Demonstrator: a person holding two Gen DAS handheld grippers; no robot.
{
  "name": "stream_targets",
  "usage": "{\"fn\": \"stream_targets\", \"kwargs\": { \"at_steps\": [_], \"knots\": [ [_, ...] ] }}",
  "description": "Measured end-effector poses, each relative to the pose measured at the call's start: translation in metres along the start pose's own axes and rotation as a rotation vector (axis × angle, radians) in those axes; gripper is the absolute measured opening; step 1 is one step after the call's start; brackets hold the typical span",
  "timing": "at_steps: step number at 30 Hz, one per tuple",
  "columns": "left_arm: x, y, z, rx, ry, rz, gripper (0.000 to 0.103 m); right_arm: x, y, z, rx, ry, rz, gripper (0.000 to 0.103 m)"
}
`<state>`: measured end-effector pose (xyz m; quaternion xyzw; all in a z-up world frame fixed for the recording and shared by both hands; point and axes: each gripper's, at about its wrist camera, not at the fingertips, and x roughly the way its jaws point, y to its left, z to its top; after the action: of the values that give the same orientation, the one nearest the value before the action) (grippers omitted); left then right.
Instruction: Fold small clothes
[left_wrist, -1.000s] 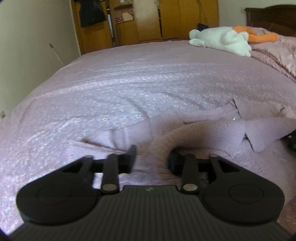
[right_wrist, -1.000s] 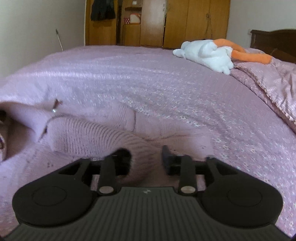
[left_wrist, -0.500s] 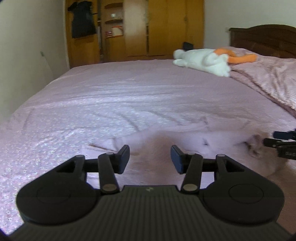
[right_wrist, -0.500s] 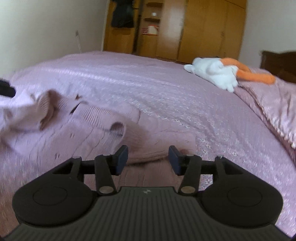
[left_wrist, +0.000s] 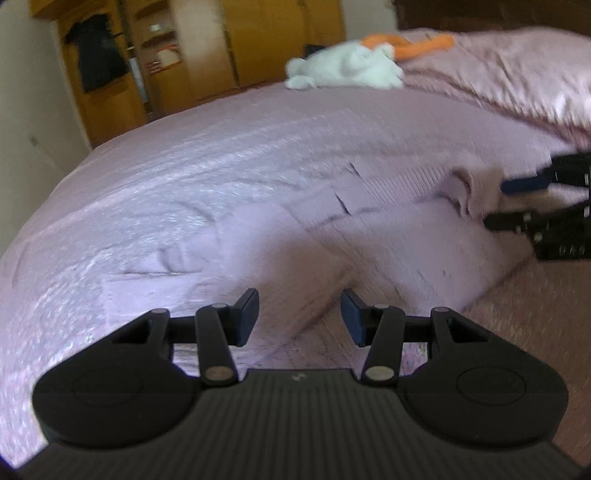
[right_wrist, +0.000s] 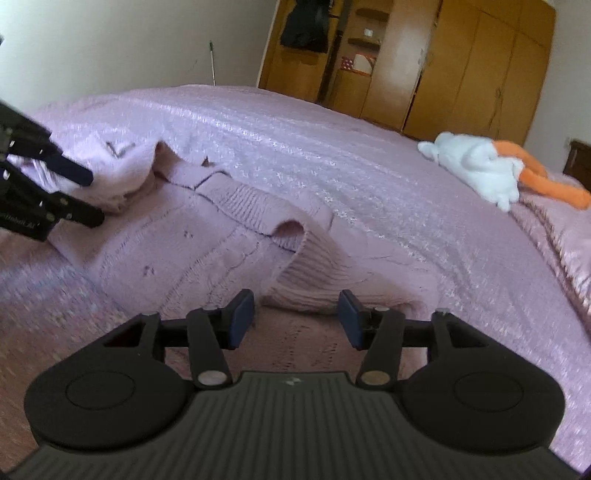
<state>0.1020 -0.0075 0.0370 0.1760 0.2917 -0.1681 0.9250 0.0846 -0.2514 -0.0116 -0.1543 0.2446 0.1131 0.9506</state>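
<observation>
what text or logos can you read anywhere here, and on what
Left gripper: white lettering on its side, too blurred to read.
Right gripper: small white marks on its body, too blurred to read.
Each gripper's ribbed top carries a tiny logo mark, no words.
Sweater, bed, plush toy, wardrobe: no text.

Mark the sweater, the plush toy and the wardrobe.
sweater (right_wrist: 236, 206), right wrist view, ribbed sleeve.
plush toy (right_wrist: 476, 162), right wrist view, white body.
wardrobe (right_wrist: 480, 62), right wrist view, door panel.
</observation>
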Motion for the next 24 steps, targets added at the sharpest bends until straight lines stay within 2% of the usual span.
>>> {"fn": "stream_targets", "kwargs": {
  "at_steps": [5, 6, 7, 8, 9, 10, 11, 12, 14, 19, 21, 24],
  "knots": [
    [0.021, -0.005, -0.003, 0.070, 0.010, 0.023, 0.051, 0.011, -0.003, 0.001, -0.030, -0.016, -0.026, 0.065],
    [0.023, -0.004, -0.004, 0.070, -0.003, 0.019, 0.037, 0.014, -0.003, 0.002, -0.044, -0.017, -0.028, 0.065],
    [0.024, -0.002, -0.003, 0.068, -0.006, 0.009, 0.018, 0.016, -0.002, 0.003, -0.065, -0.018, -0.032, 0.065],
    [0.024, 0.001, -0.002, 0.060, -0.001, 0.008, 0.016, 0.018, -0.001, 0.003, -0.088, -0.019, -0.034, 0.065],
    [0.023, 0.004, -0.001, 0.051, -0.004, 0.008, 0.014, 0.020, -0.001, 0.004, -0.107, -0.013, -0.031, 0.061],
    [0.020, 0.008, 0.000, 0.043, -0.013, 0.003, 0.013, 0.021, -0.003, 0.006, -0.102, -0.002, -0.010, 0.041],
    [0.017, 0.013, 0.002, 0.032, -0.019, 0.001, 0.013, 0.022, -0.008, 0.008, -0.075, 0.008, 0.023, 0.028],
    [0.015, 0.018, 0.004, 0.022, -0.026, 0.005, 0.013, 0.024, -0.012, 0.010, -0.050, 0.013, 0.021, 0.015],
    [0.010, 0.027, 0.010, 0.010, -0.046, 0.036, 0.013, 0.024, -0.020, 0.012, -0.011, -0.004, 0.014, 0.012],
    [0.006, 0.070, 0.018, -0.066, -0.081, 0.176, 0.012, 0.031, -0.051, 0.033, 0.142, -0.025, -0.022, 0.011],
    [0.008, 0.088, 0.019, -0.110, -0.085, 0.227, 0.012, 0.040, -0.068, 0.042, 0.215, -0.021, -0.045, 0.011],
    [0.014, 0.109, 0.023, -0.154, -0.087, 0.253, 0.012, 0.059, -0.090, 0.052, 0.295, 0.021, -0.087, 0.011]
  ]
}}
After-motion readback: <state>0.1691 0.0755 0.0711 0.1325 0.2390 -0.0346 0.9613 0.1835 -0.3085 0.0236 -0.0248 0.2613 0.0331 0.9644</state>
